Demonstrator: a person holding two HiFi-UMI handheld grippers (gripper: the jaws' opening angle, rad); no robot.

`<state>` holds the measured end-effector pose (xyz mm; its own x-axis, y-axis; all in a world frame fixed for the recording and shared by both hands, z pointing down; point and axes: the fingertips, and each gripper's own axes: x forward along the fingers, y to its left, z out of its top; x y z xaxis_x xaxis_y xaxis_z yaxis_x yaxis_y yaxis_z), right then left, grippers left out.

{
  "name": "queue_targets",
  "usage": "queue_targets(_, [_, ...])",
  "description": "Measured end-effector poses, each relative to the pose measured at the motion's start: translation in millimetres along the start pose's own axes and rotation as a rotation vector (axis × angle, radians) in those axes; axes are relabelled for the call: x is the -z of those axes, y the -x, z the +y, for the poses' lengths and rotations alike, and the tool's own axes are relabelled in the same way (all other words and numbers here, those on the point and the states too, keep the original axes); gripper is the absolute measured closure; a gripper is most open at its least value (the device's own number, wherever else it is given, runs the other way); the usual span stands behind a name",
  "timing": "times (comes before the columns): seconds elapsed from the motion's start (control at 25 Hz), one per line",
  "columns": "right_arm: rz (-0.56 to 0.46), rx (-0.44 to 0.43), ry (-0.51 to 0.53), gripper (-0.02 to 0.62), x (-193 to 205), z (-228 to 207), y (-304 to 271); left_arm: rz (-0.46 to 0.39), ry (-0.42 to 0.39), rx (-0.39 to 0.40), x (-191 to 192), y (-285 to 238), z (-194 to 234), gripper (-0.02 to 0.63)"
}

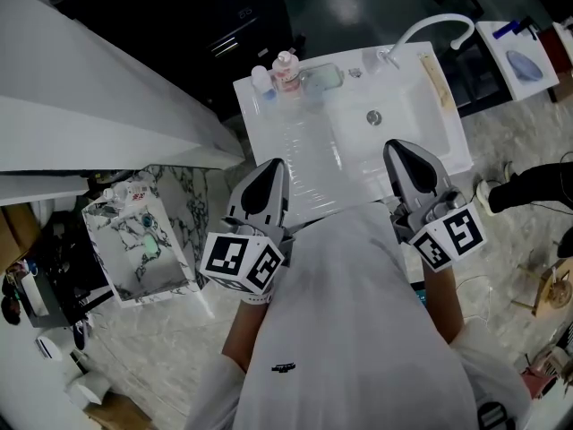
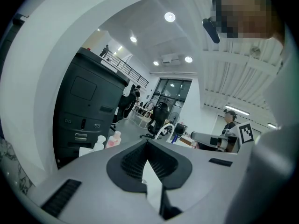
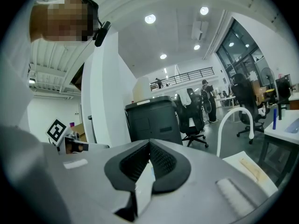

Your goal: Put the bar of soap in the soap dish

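**Both grippers shut and empty, soap dish far across the sink top**

Translucent grey-green rounded-rectangular soap dish sits flat at the far edge of the white moulded sink top, just right of the far-left corner. Its long axis runs along that far edge. Too small to tell if the bar of soap sits in it.

Dish vs tools: well apart from both and ahead of them, on the opposite side of the sink top. It falls between the two pointing lines, closer to the left one.

Left gripper, grey two-jaw with black ribbed pads: jaws pressed together at the tips, nothing between them, only white sink top showing through the pad gap. It hangs over the near edge, left of the basin, pointing at the far edge and tilted slightly down.

Right gripper, same build: jaws pressed together, nothing pinched. It is over the near edge at the basin's near rim, roughly parallel to the left one.

Both forearms reach forward from the torso, marker cubes at the wrists.

Other items:
- small white bottle and pink bottle with white cap in the far-left corner, just left of the dish
- white curved faucet at the far-right corner
- long beige strip along the right edge
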<state>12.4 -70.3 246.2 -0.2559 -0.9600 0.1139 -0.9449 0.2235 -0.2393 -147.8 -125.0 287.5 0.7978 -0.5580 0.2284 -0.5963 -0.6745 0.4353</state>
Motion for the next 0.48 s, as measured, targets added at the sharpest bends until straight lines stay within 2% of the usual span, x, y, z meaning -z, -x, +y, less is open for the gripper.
queue_targets(0.48, [0.010, 0.004, 0.023, 0.583, -1.4, -0.7, -0.3, 0.006, 0.008, 0.006, 3.7, -2.7, -7.7, 0.597])
